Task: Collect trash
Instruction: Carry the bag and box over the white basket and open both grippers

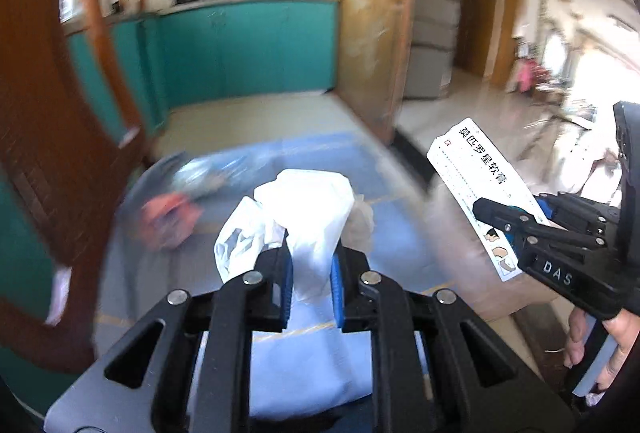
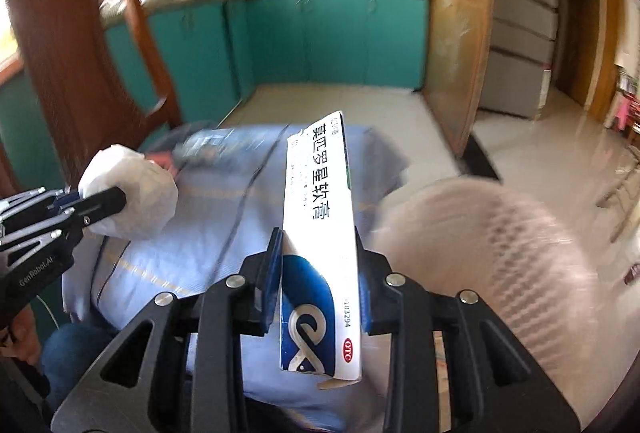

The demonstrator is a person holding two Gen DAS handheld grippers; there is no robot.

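Left wrist view: the left tool (image 1: pixel 311 265) pinches a crumpled white tissue (image 1: pixel 308 217) between its blue pads (image 1: pixel 338 283), the wad bulging up past the fingertips and clear of the surface below. Under it lies a blue cloth (image 1: pixel 384 233) with thin yellow stripes, covering what looks like a desk. Farther back on the cloth sit a blurred pink item (image 1: pixel 170 219) and a blurred bluish wrapper (image 1: pixel 208 173); motion blur hides what they are. At the right edge, the right tool (image 1: pixel 494 217) grips a long white box (image 1: pixel 480 189) with black Chinese print, held tilted above the cloth, and a hand (image 1: pixel 600 349) wraps the grip below.

Right wrist view shows the same box (image 2: pixel 320 233) end-on, clamped across its width by the right tool (image 2: pixel 318 249), its blue-and-white end nearest the camera and its far end pointing toward the kitchen. At the left, the left tool (image 2: pixel 120 199) is closed on the tissue (image 2: pixel 128 193), raised above the cloth (image 2: pixel 200 241). A pale, ribbed, rounded object (image 2: pixel 480 245) sits to the right of the box, too blurred to name. Beyond stand teal cabinets (image 2: pixel 320 41), a wooden chair back (image 2: pixel 80 45) at the left and a grey fridge (image 2: pixel 520 33) at the right.
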